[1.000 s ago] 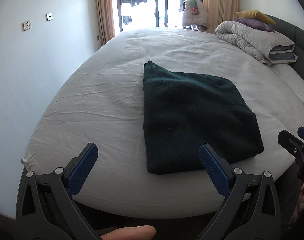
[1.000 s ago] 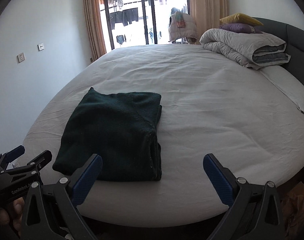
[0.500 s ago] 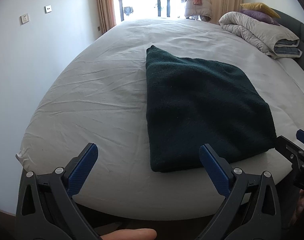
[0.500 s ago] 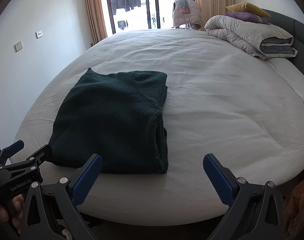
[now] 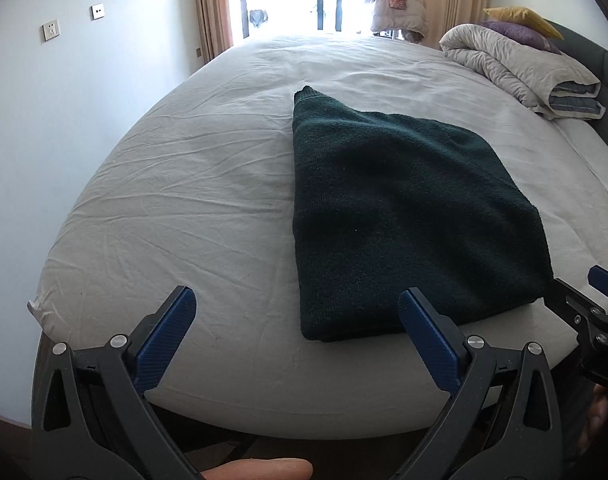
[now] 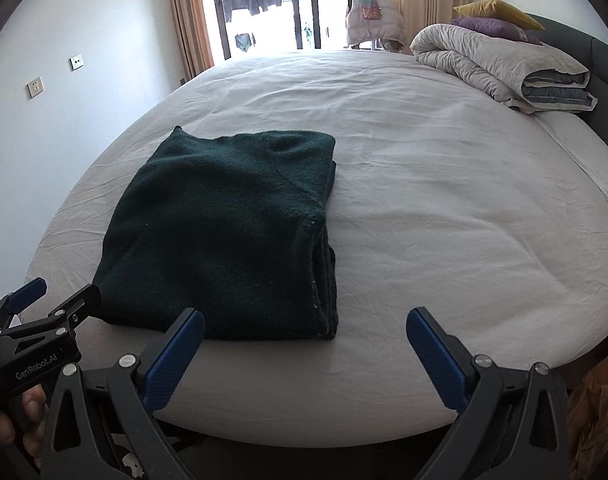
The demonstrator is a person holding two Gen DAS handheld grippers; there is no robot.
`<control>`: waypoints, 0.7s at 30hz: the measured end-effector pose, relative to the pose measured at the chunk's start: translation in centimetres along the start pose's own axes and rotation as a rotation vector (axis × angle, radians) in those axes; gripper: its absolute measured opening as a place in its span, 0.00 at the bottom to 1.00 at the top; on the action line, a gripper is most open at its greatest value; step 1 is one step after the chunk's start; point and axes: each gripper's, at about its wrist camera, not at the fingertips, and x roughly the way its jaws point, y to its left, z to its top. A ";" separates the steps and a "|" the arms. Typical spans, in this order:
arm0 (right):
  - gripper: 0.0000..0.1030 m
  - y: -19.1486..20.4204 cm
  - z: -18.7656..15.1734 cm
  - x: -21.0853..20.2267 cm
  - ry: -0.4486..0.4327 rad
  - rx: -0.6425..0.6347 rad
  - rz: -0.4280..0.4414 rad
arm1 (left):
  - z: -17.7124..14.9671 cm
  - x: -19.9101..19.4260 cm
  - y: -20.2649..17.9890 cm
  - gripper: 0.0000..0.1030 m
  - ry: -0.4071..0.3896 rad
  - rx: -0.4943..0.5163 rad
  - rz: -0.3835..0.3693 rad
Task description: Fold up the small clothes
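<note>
Lying folded into a thick rectangle, a dark green sweater (image 5: 404,220) rests on the white sheet of a bed (image 5: 184,208), close to the near edge. Both handheld grippers hover over that edge with their blue-padded jaws spread wide and nothing between them: the left gripper (image 5: 296,320) sits at the sweater's near left corner, the right gripper (image 6: 304,340) at its near right corner, where stacked folded layers show along the side. Neither tool touches the cloth. A rolled grey duvet (image 6: 496,64) lies at the far right of the bed against a dark headboard (image 6: 600,64), with a yellow pillow (image 6: 496,10) and a purple pillow (image 6: 492,28) on top.
</note>
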 end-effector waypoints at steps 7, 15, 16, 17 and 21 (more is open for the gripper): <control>1.00 0.0 0.2 0.1 0.006 -0.006 0.003 | -0.1 -0.1 -0.2 1.00 0.001 -0.002 0.000; 1.00 0.0 0.1 0.1 0.006 -0.007 0.003 | -0.1 0.1 -0.3 1.00 0.005 -0.003 -0.003; 1.00 0.0 0.1 0.1 0.006 -0.008 0.002 | -0.1 0.1 -0.3 1.00 0.005 -0.002 -0.002; 1.00 0.0 0.1 0.1 0.006 -0.008 0.003 | -0.1 0.1 -0.3 1.00 0.005 -0.002 -0.001; 1.00 0.0 0.1 0.1 0.007 -0.007 0.003 | -0.1 0.2 -0.4 1.00 0.005 -0.002 -0.001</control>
